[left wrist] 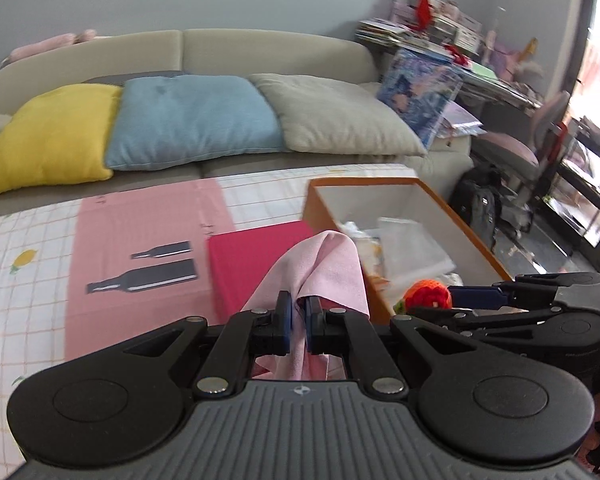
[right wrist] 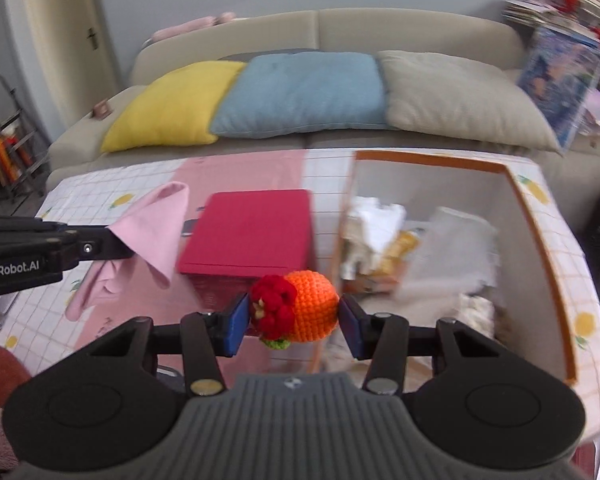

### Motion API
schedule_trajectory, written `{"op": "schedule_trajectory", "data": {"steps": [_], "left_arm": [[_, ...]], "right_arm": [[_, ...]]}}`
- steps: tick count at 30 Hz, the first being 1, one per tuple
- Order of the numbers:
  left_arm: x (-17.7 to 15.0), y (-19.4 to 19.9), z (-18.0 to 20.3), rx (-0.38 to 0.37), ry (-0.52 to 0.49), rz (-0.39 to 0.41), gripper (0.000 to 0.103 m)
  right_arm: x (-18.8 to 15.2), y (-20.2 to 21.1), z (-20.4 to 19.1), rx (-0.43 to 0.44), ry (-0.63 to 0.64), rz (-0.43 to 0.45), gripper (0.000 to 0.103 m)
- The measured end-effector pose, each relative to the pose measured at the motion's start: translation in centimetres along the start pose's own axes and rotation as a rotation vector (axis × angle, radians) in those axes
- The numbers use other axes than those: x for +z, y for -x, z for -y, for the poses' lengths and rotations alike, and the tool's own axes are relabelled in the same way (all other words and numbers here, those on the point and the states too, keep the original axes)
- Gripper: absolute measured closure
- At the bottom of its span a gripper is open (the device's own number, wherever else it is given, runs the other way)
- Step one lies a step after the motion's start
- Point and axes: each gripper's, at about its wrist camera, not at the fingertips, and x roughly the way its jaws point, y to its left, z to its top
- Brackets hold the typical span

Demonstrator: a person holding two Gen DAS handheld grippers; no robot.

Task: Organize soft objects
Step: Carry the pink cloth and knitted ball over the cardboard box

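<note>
While both grippers carry something soft above the tablecloth [right wrist: 556, 216], the crocheted orange toy [right wrist: 300, 306] is the one closer to its likely home: the right gripper [right wrist: 294, 322] has its jaws closed about halfway onto the toy, red flower end against the left pad, orange body against the right, its long axis running across from pad to pad. Just ahead and to the right lies the orange-rimmed open box [right wrist: 534, 216], already holding pale cloths, so a short forward-right carry should bring the toy over the opening. Further left, the left gripper [left wrist: 297, 326] has its jaws nearly shut, pinching a fold of the pink cloth [left wrist: 320, 264], which hangs up and forward from the pads. From this gripper the box [left wrist: 470, 224] sits to the right, beyond the closed red box [left wrist: 256, 256], so this hand probably has the longer trip.
</note>
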Motion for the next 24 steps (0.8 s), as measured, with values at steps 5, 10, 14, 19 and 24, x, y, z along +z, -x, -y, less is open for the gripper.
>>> {"op": "schedule_trajectory", "data": {"steps": [5, 10, 14, 19, 24], "left_arm": [[1.5, -2.2, 4.3, -0.066, -0.115, -0.012, 0.096], [3.0, -5.2, 8.2, -0.085, -0.231, -0.050, 0.096], [3.2, -8.3, 10.7, -0.042, -0.346, -0.094, 0.096], [3.1, -11.8, 12.2, -0.003, -0.408, -0.178, 0.096], [2.8, -14.3, 12.8, 0.035, -0.457, -0.239, 0.096]], "right_arm": [[-0.7, 1.2, 4.6, -0.097, -0.082, 0.031, 0.055], [-0.9, 0.9, 8.6, -0.157, -0.145, 0.028, 0.055], [-0.3, -0.2, 10.8, -0.175, -0.131, 0.029, 0.054], [0.9, -2.7, 12.9, -0.186, -0.094, 0.009, 0.054], [1.9, -5.2, 14.1, -0.214, -0.056, -0.019, 0.054]]}}
